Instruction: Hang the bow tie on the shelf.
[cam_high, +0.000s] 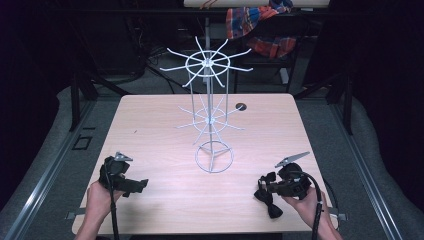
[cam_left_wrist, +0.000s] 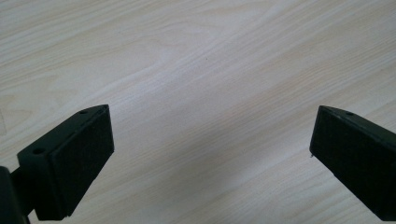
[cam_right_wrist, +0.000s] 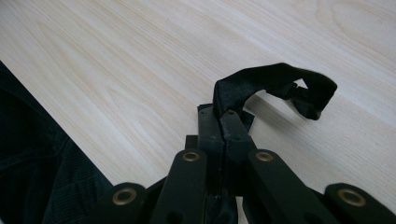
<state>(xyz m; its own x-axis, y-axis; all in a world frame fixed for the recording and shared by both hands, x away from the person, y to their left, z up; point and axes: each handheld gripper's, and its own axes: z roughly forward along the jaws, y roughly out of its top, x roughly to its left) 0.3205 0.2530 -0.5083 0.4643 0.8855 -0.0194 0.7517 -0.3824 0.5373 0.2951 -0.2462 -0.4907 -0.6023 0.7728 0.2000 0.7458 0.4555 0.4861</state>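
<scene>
A black bow tie (cam_high: 268, 202) lies near the table's front right corner, by the person's right hand. My right gripper (cam_high: 263, 187) is shut on it. In the right gripper view the jaws meet at the right gripper (cam_right_wrist: 223, 116), pinching a black fabric band (cam_right_wrist: 275, 81) that arches up and to the right just above the wood. My left gripper (cam_high: 139, 185) rests at the front left, pointing right; in its own view the left gripper (cam_left_wrist: 210, 140) stands wide open over bare wood, with nothing between its pads (cam_left_wrist: 81, 156).
A white wire display rack (cam_high: 210, 115) with two tiers of radiating hooks stands on a ring base (cam_high: 214, 158) at the table's middle. A small dark hole (cam_high: 241, 106) sits near the far edge. Plaid cloth (cam_high: 257, 25) hangs beyond the table.
</scene>
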